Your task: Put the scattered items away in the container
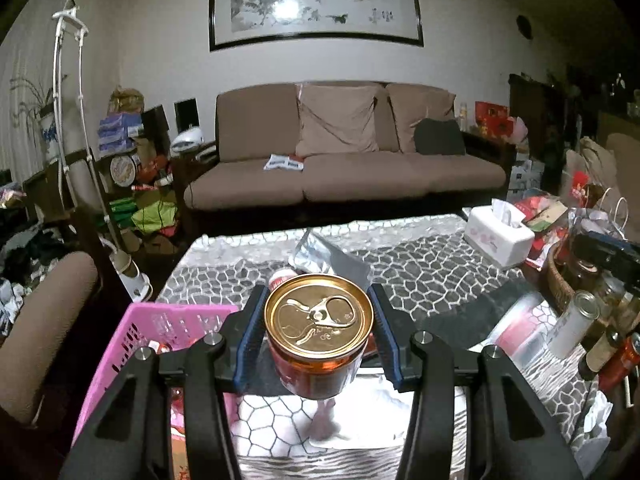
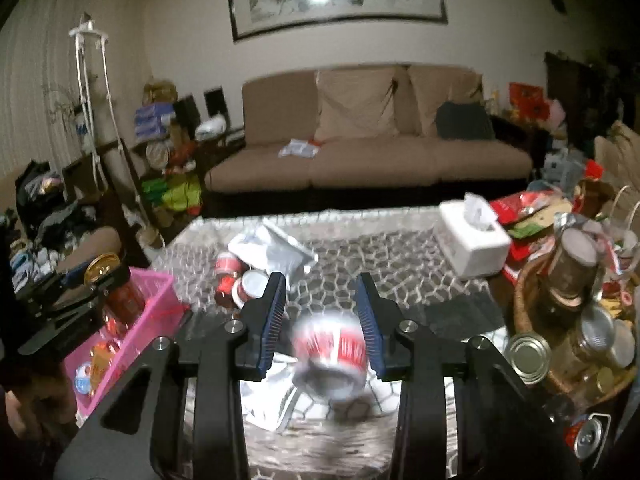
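Low in the left wrist frame, the left claw is clamped on a gold-lidded can, pads on both flanks of its round wall, lid up and level. It looks full and rigid, a smooth metal skin that could slide if the pinch goes off-centre, so mid-body is the right place to hold it. Just to its lower left sits the pink basket, open-topped, with red packets already lying inside; the can hangs beside its near rim, not over it yet.

Over to the right wrist frame: the right claw has a red-and-white can blurred between its pads, lying tilted. The frame shows slivers of gap either side, though I judge the claw clenched on it. Lightish, hard, and round enough to roll out sideways.

Further up the desk, two more red cans lie toppled beside a silver foil pouch, soft and crinkly, best pinched at an edge. The centre of the desk is open; the right edge is crowded by a wicker tray of jars, and a tissue box stands at the far right corner.
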`<state>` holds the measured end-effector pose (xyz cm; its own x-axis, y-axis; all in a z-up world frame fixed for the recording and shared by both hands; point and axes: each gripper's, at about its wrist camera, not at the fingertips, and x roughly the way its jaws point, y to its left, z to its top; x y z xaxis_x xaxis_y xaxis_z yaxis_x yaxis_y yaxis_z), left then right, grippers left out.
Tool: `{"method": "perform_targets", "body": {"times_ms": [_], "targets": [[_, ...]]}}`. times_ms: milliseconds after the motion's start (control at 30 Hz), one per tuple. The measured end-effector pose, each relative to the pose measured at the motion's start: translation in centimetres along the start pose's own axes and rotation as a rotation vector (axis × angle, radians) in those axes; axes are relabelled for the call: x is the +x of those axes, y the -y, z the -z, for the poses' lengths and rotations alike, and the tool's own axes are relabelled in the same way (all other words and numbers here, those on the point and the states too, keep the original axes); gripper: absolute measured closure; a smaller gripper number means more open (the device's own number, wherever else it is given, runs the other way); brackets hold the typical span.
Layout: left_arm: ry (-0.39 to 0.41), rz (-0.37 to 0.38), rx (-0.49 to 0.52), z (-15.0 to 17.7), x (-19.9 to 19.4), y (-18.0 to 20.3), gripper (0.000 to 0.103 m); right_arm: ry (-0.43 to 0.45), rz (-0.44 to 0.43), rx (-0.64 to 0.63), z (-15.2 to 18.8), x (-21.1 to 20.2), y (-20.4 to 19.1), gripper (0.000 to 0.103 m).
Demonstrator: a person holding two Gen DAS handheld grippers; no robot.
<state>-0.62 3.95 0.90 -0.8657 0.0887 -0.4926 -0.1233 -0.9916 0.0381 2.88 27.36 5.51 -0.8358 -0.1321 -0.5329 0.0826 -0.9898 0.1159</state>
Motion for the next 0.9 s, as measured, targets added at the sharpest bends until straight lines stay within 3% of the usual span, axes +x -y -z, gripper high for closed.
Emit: {"method": "perform_targets", "body": {"times_ms": [100,167,200,233,433,500,700,800,900], "targets": [[-0.025,0.013,-0.018,0.2,0.6,-0.4,0.054,-0.068,-0.024,0.033,0.3,1.5,1.1,0.066],[-0.033,0.015,-0.017,0.3,0.8,-0.5,0.054,-0.134,-0.026,0.043,0.8,2.8,2.0,0.047],[-0.037,0.016,-0.018,0.3,0.9,-0.5,0.054,-0.2,-0.022,0.039,1.2,4.2,2.4,0.02],[-0.041,0.019,-0.018,0.4,1.0,-0.5,0.054,-0.251,-0.018,0.035,2.0,5.5,2.7,0.011],[-0.065,0.018,-0.019,0.9,2.0,-0.6,0.054,-0.46,0.071,0.04,6.2,14.7,4.6,0.014],[-0.073,0.02,-0.032,0.9,2.4,-0.8,0.054,-0.499,0.091,0.042,7.3,17.0,4.6,0.021],[-0.071,0.016,-0.008,1.1,2.8,-0.8,0.054,-0.544,0.205,-0.06,9.3,21.3,3.0,0.026],[-0.082,0.02,-0.012,1.1,3.1,-1.1,0.053,-0.592,0.239,-0.071,10.2,22.5,2.7,0.044],[-0.082,0.02,-0.017,0.9,3.1,-1.4,0.053,-0.581,0.216,-0.04,10.1,22.3,3.2,0.045]]}}
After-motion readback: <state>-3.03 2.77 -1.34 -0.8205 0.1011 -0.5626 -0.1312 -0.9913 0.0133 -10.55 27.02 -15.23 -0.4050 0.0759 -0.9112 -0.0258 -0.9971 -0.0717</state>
